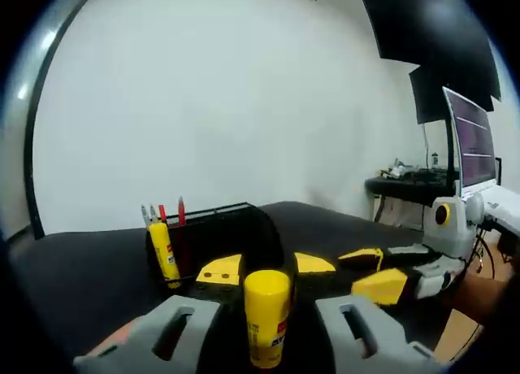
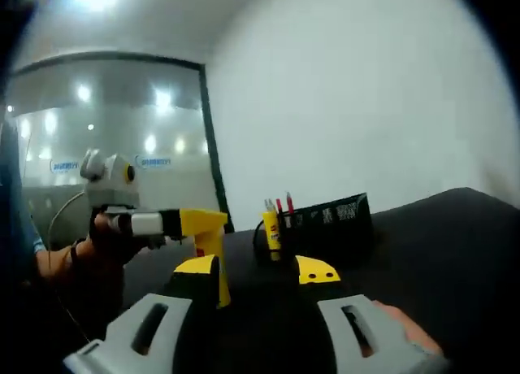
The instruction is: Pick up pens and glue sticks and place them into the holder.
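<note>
I can read no text here. The glue stick (image 1: 266,315) between my left jaws has a red and dark label, too blurred to make out. On the glass wall at ten o'clock in the right gripper view, blue signs (image 2: 160,161) show lettering too small to read.

Beneath and ahead of the jaws in both views extends a black matte tabletop (image 1: 89,268), meeting a plain white wall (image 1: 227,89) that rises beyond it. In the left gripper view, far right of the jaws, a lit flat monitor (image 1: 474,142) showing purple lines stands beside a dark side desk (image 1: 402,183) cluttered with small items too small to identify; a black panel (image 1: 426,24) hangs high above. In the right gripper view, left of the jaws and further back, a dark-framed glass partition (image 2: 106,138) reflects round ceiling lights (image 2: 162,99).
</note>
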The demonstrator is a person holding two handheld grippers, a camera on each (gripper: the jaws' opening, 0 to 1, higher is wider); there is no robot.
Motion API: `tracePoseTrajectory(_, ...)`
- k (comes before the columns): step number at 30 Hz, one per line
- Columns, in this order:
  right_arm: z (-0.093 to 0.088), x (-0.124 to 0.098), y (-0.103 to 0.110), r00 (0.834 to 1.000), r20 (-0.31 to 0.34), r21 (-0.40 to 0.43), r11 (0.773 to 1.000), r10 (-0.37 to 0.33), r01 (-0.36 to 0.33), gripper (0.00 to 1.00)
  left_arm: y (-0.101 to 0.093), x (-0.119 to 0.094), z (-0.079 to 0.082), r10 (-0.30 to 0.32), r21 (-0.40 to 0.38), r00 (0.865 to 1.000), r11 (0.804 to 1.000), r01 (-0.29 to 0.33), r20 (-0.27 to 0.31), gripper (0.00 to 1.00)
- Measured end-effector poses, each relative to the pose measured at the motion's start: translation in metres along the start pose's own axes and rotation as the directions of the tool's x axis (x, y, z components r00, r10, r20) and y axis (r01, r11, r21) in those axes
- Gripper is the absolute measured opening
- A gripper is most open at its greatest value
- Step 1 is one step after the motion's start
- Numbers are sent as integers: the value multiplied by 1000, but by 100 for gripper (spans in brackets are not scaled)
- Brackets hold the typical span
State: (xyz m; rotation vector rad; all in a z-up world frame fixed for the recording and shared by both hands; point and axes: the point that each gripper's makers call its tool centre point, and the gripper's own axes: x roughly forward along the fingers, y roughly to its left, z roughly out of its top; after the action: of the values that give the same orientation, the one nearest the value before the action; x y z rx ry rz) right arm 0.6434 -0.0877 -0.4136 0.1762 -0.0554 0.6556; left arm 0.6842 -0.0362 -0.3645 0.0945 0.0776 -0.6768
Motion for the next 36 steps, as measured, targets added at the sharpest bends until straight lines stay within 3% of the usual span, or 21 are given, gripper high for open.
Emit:
tracePoseTrajectory(5, -5, 2, 9, 998, -24, 18, 998, 53, -52, 34, -12, 9, 17, -27, -19, 999, 999, 27, 35, 18)
tracePoseTrajectory(13, -9, 3, 1, 999, -44, -15, 1000, 20, -21, 33, -49, 29, 42, -111, -63, 990, 991, 117, 87, 18)
tracePoseTrajectory(18, -6, 1, -6, 1000, -24, -28, 999, -17, 16, 28, -68, 31, 43, -146, -69, 985, 986, 152, 87, 18)
tracePoseTrajectory(27, -9, 1, -11, 998, -41, -68, 997, -43, 41, 18, -70, 33, 40, -151, -75, 985, 985, 157, 82, 18)
tracePoseTrajectory(36, -14, 0, -14, 995, -77, -79, 995, -65, 59, 17, -73, 34, 36, -174, -52, 981, 983, 178, 83, 21)
